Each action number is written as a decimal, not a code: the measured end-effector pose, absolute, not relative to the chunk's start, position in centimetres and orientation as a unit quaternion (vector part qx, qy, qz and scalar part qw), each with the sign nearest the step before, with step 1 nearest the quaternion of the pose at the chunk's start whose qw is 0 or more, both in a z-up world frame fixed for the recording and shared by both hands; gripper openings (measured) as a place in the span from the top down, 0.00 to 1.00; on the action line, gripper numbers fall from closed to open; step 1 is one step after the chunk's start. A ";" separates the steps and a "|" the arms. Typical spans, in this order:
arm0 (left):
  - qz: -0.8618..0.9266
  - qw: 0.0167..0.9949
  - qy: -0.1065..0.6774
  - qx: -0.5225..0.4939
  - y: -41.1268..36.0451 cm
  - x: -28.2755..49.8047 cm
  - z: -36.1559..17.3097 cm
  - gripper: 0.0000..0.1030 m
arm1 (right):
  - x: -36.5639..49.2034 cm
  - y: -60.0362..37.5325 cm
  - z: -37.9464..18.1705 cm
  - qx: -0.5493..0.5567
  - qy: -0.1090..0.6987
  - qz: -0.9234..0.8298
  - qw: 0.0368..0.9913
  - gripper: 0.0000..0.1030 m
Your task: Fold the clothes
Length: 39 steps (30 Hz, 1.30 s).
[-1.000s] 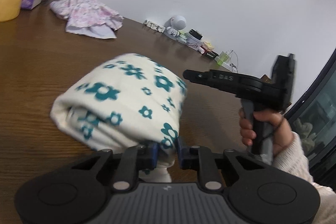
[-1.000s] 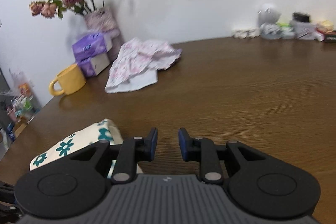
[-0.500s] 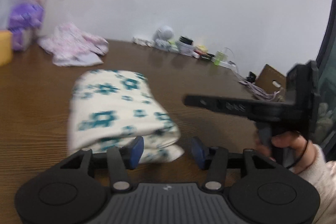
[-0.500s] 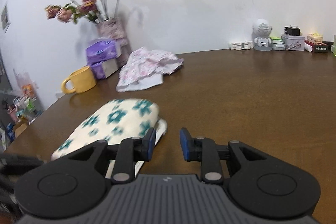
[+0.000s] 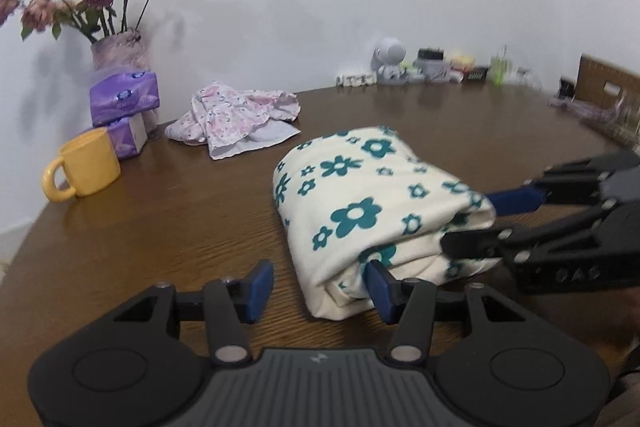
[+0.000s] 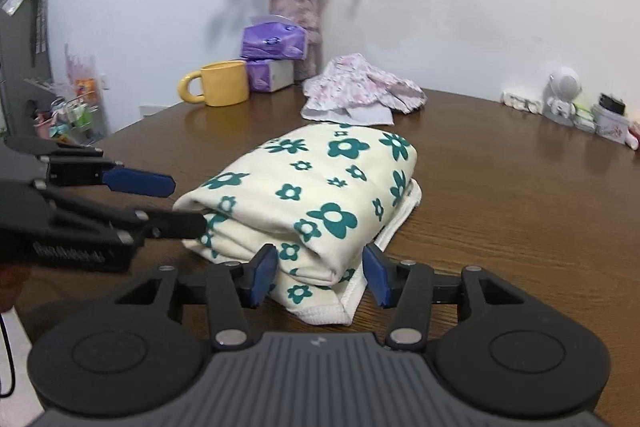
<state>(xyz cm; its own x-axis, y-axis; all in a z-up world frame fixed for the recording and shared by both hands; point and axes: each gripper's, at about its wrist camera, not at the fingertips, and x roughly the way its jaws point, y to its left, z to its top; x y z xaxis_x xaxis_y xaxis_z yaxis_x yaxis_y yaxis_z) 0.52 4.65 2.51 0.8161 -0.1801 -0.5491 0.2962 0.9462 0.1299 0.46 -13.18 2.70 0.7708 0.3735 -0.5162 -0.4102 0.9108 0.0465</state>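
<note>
A cream cloth with teal flowers lies folded in a thick bundle on the brown wooden table. My left gripper is open wide at its near end, and the right fingertip touches the fabric edge. In the right wrist view the same folded cloth has its hemmed corner between the spread fingers of my open right gripper. Each gripper shows in the other's view: the right gripper at the bundle's right end, the left gripper at its left end, both with jaws apart.
A crumpled pink floral garment lies farther back. A yellow mug, purple tissue packs and a vase of dried roses stand at the back left. Small items line the wall, with a cardboard box far right.
My left gripper was shut on the lifted cloth, then let go and opened wide. The bundle now rests on the table. My right gripper opened wider and came in around the cloth's corner.
</note>
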 end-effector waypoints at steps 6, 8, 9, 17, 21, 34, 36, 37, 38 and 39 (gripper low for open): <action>-0.131 0.949 0.273 0.090 4.4 0.5 2.2 0.83 | 0.4 -13.5 2.7 -0.013 0.263 0.191 0.945 0.89; -0.131 0.950 0.279 0.055 5.2 0.6 2.1 0.85 | 0.5 -14.0 2.6 0.003 0.269 0.187 0.945 0.92; -0.131 0.950 0.282 0.037 5.5 0.6 2.1 0.86 | 0.5 -14.3 2.5 0.013 0.272 0.187 0.944 0.92; -0.126 0.951 0.281 -0.015 6.9 0.2 2.5 0.78 | -0.1 -14.9 2.0 0.039 0.279 0.181 0.942 0.89; -0.113 0.956 0.272 0.005 6.9 -0.7 2.9 0.74 | -0.7 -14.8 2.5 0.022 0.266 0.172 0.948 0.79; -0.079 0.953 0.289 -0.033 6.9 0.1 1.8 0.96 | 0.1 -14.0 1.7 0.037 0.274 0.167 0.946 0.92; -0.073 0.954 0.288 -0.047 7.2 0.1 1.7 0.96 | 0.1 -14.6 1.6 0.056 0.276 0.163 0.945 0.93; -0.072 0.952 0.291 -0.057 7.4 0.1 1.6 0.96 | 0.1 -14.8 1.4 0.065 0.279 0.161 0.944 0.93; -0.071 0.952 0.292 -0.061 7.5 0.1 1.4 0.96 | 0.2 -15.0 1.2 0.071 0.283 0.160 0.943 0.93; -0.069 0.951 0.294 -0.064 7.6 0.1 1.3 0.96 | 0.2 -15.0 1.1 0.073 0.285 0.159 0.942 0.93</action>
